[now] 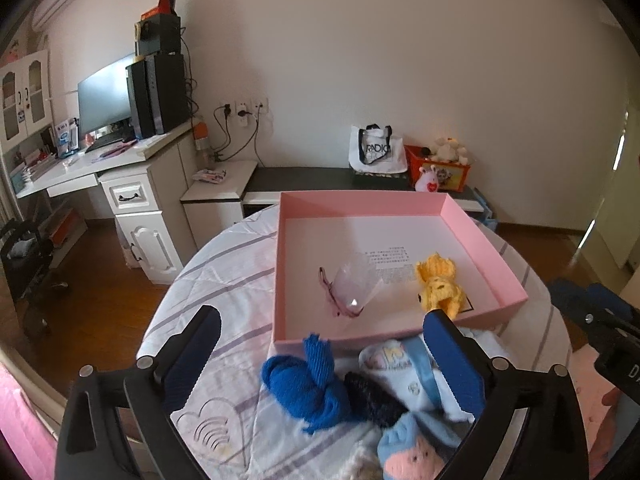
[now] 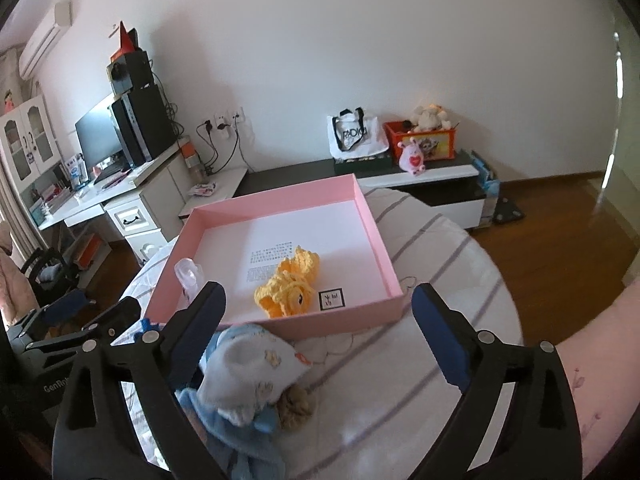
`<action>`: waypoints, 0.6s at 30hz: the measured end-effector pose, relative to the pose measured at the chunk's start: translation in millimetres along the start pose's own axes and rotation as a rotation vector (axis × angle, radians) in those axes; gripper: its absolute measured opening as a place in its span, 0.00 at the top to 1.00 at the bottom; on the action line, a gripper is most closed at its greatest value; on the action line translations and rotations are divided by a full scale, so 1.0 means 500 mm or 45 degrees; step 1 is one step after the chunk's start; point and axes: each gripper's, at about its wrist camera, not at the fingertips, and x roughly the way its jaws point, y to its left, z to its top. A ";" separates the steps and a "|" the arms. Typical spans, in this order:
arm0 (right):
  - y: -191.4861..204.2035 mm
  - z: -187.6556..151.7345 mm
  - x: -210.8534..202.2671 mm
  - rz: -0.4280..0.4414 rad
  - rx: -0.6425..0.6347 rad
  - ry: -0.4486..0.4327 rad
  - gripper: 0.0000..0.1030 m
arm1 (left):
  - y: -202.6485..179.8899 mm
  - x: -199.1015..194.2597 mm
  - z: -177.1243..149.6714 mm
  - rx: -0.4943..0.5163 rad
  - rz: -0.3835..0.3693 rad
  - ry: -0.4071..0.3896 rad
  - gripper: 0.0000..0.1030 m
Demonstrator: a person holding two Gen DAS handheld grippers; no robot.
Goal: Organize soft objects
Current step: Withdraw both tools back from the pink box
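— Both grippers first: how do they stand?

— Left gripper (image 1: 322, 354) has its jaws spread wide with nothing clamped; the blue knitted piece (image 1: 308, 380) and a dark knitted piece (image 1: 370, 398) lie on the cloth between its fingers. Right gripper (image 2: 320, 324) is just as wide and empty, with a pale blue baby sock (image 2: 250, 368) lying by its left finger.

— Any writing?

— On the white tote bag (image 1: 376, 152) beyond the pink box (image 1: 486, 236), letters read "RADIO". A block of small print sits on the box floor, too fine to read, and a small black-bordered label (image 2: 332, 299) is in its near corner.

— What is in the box?

— A yellow crocheted toy (image 2: 288, 286) near the front wall, and a clear pinkish pouch (image 1: 354, 286) to its left.

— And the surroundings?

— The box rests on a striped white quilt (image 2: 436, 248). Behind it runs a low dark bench (image 1: 304, 178) against the wall; left of the box stands a white desk (image 1: 132, 184) with a monitor (image 1: 104, 96).
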 end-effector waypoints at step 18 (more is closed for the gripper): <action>0.041 -0.049 -0.211 -0.090 -0.151 -0.164 0.00 | -0.035 -0.259 -0.090 0.057 0.044 -0.160 0.00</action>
